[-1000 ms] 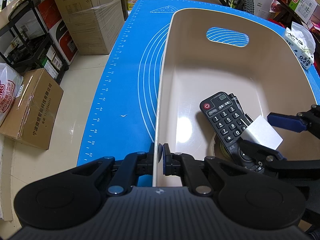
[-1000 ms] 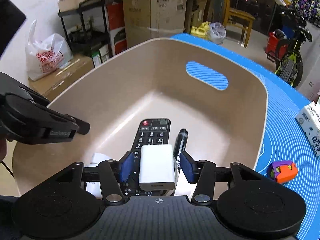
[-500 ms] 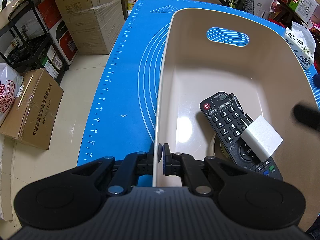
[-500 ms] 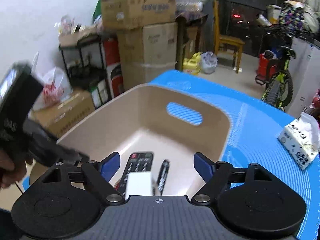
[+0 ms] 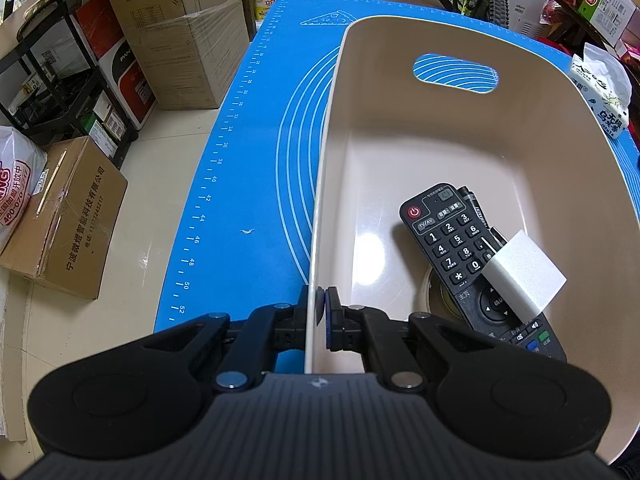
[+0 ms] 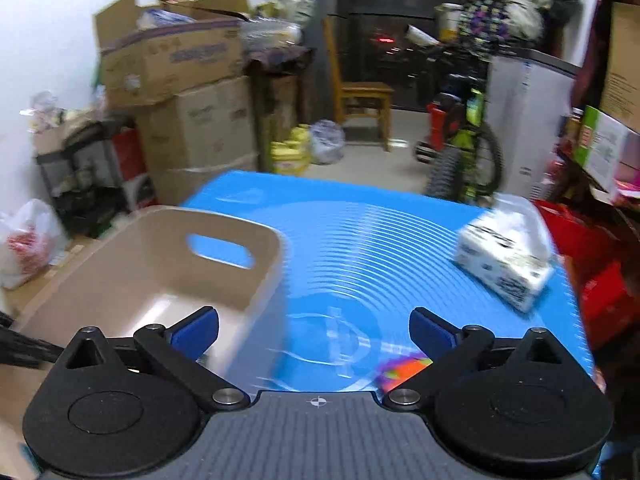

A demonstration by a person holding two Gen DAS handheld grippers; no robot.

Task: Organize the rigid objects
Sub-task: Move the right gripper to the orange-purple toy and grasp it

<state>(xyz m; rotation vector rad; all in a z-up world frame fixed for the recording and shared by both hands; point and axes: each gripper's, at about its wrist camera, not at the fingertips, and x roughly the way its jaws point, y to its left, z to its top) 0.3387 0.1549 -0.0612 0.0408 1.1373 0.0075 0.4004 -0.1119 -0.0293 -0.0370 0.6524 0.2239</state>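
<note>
L gripper [image 5: 320, 310] jaws clenched on bin [image 5: 400, 40] rim; R gripper [image 6: 314, 330] jaws opening, empty, beside bin; remote [image 5: 460, 248] inside bin.

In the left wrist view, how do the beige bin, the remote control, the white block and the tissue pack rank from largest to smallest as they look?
1. Beige bin
2. Remote control
3. White block and tissue pack: they look alike, and the pack lies farther away, so I leave them unranked.

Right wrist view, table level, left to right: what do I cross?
Beige bin → bare blue mat → orange and purple toy, low near the right gripper, whose jaws are opening with nothing between them → tissue pack.
</note>
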